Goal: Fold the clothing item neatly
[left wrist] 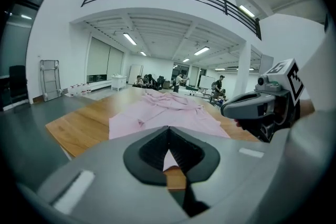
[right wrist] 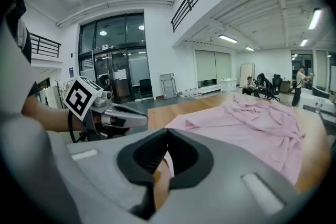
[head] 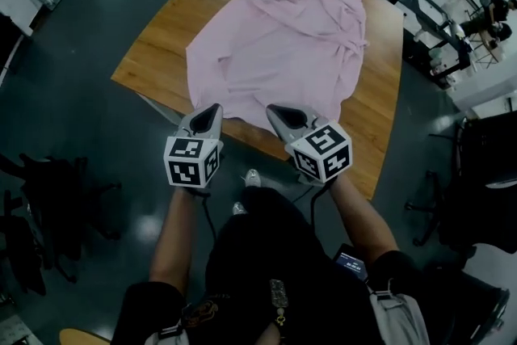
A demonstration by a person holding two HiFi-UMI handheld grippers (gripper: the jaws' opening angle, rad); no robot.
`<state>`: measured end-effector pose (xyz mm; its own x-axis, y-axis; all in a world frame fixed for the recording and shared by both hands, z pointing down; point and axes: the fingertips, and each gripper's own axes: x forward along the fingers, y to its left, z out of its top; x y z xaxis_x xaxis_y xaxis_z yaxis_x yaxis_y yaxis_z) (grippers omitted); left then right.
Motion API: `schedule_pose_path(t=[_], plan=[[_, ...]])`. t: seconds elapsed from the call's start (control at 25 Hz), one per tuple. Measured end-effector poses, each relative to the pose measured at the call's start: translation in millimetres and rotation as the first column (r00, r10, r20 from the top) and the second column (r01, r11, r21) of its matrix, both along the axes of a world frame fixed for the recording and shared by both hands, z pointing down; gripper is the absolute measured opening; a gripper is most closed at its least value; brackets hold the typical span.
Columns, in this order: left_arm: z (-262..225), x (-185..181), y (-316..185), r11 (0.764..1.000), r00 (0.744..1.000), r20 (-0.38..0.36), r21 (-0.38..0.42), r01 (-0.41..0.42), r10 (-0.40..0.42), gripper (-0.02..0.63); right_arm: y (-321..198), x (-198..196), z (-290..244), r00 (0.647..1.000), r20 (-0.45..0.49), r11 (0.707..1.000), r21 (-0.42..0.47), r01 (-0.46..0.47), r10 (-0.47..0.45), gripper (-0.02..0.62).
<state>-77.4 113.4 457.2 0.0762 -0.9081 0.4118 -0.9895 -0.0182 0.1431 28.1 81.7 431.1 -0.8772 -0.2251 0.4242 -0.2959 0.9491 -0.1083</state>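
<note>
My left gripper [head: 212, 109] and right gripper [head: 274, 109] both have their jaws pressed together with nothing between them. Their tips sit side by side at the near hem of the pale pink long-sleeved cloth garment [head: 279, 52], which lies spread on the brown wooden table [head: 157, 52].

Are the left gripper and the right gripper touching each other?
Apart. The head view shows the pink shirt plainly between the left gripper and the right gripper.
</note>
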Motion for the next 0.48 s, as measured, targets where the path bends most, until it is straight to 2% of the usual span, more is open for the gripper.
schedule_pose_path(t=[0.28,0.48], plan=[[33,-51,-27,0.995,0.998,0.060,-0.101,0.016,-0.010,0.008,-27,-56,41,0.998,0.000,0.995,-0.080,0.056,-0.056,0.002],[46,-77,-36,0.987,0.995,0.098,-0.159,-0.001,0.017,0.008,-32,-83,59,0.998,-0.023,0.991,-0.121,0.054,-0.057,0.002]])
